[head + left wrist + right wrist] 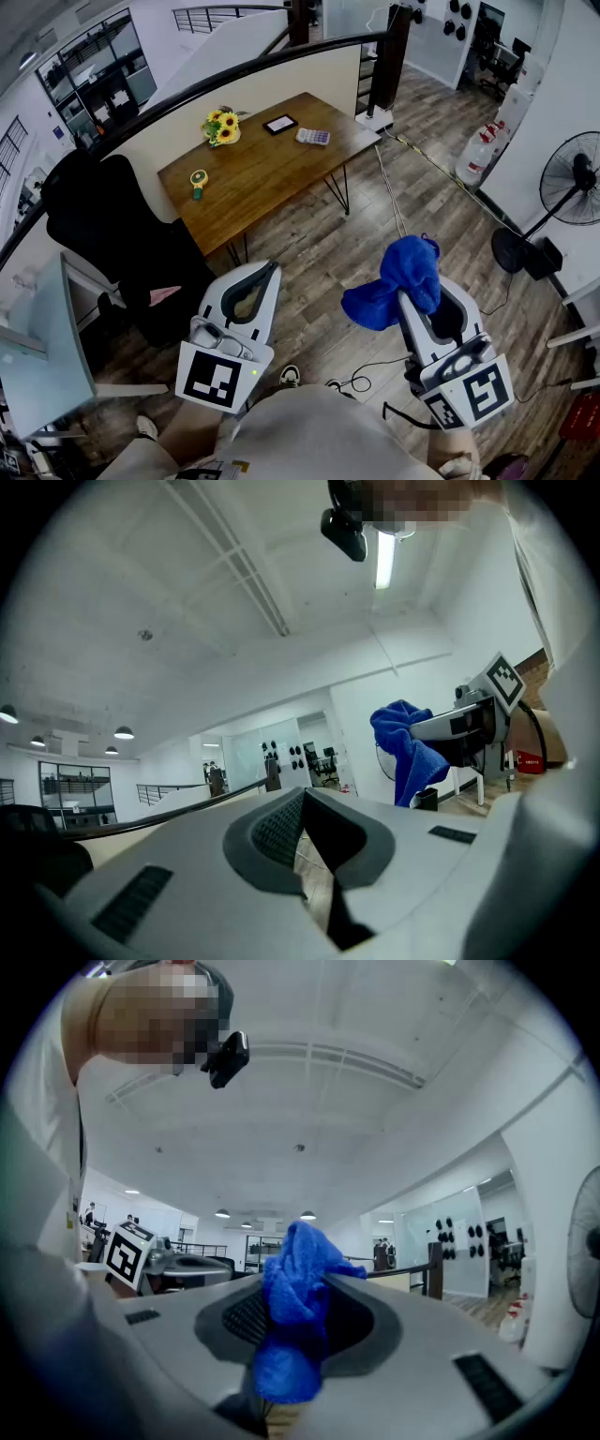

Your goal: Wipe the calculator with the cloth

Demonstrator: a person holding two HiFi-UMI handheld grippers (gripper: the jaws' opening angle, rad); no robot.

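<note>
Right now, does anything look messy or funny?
Nothing is spilled or broken. The blue cloth is scrunched in a lump in the right gripper, not folded flat. A loose cable trails across the floor by the table; someone might trip on it.

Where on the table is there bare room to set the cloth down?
The near half of the wooden table is bare, from the small yellow object near its left end across to the calculator. The far edge is crowded: sunflowers, a dark-screened device, then the calculator.
</note>
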